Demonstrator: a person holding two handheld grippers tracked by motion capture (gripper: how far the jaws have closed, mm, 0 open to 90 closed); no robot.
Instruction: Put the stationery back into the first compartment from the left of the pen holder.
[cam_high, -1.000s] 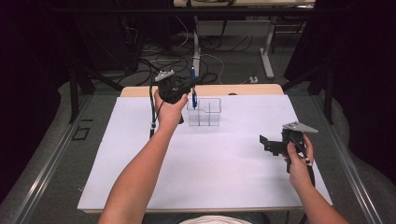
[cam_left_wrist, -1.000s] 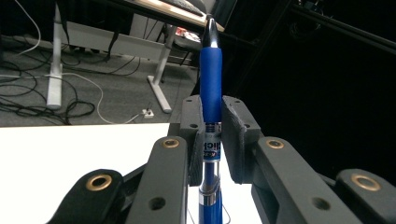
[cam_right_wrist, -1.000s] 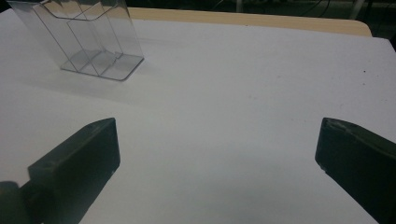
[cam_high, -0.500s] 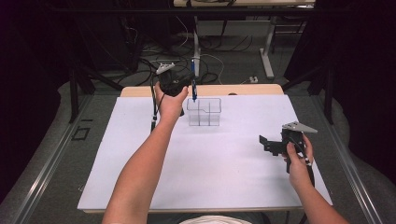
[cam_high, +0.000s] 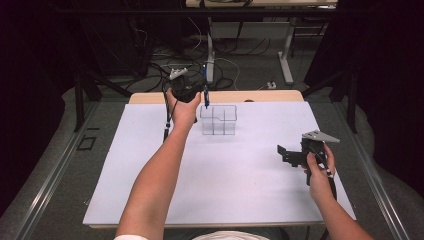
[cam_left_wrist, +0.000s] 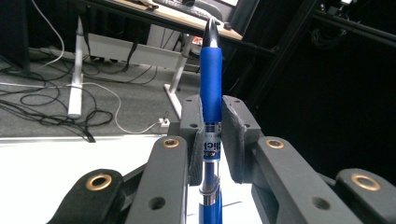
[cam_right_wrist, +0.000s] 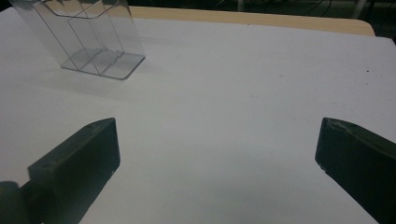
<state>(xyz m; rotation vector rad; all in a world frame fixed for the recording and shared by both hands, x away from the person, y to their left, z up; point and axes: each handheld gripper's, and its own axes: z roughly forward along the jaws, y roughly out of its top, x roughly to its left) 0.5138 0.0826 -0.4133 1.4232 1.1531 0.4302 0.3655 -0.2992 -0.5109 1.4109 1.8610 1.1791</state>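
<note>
Left gripper (cam_high: 192, 92) pinches a blue pen (cam_left_wrist: 211, 93) upright over the clear divided organizer's (cam_high: 218, 120) far-left corner on the counter (cam_high: 240, 190), apparently for dropping in; right gripper (cam_high: 292, 155) rests near the right edge, jaws spread, empty.

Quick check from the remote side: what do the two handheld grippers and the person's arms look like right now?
Both are black. The left gripper has matte, chunky jaws with brass-coloured rivets at the linkage joints, a grey three-cornered plate on top and a black cable trailing down. The right gripper carries the same kind of grey plate; its jaws are plain flat black blocks. Both forearms are bare, with no sleeves visible; a bit of white clothing shows at the bottom edge.
</note>
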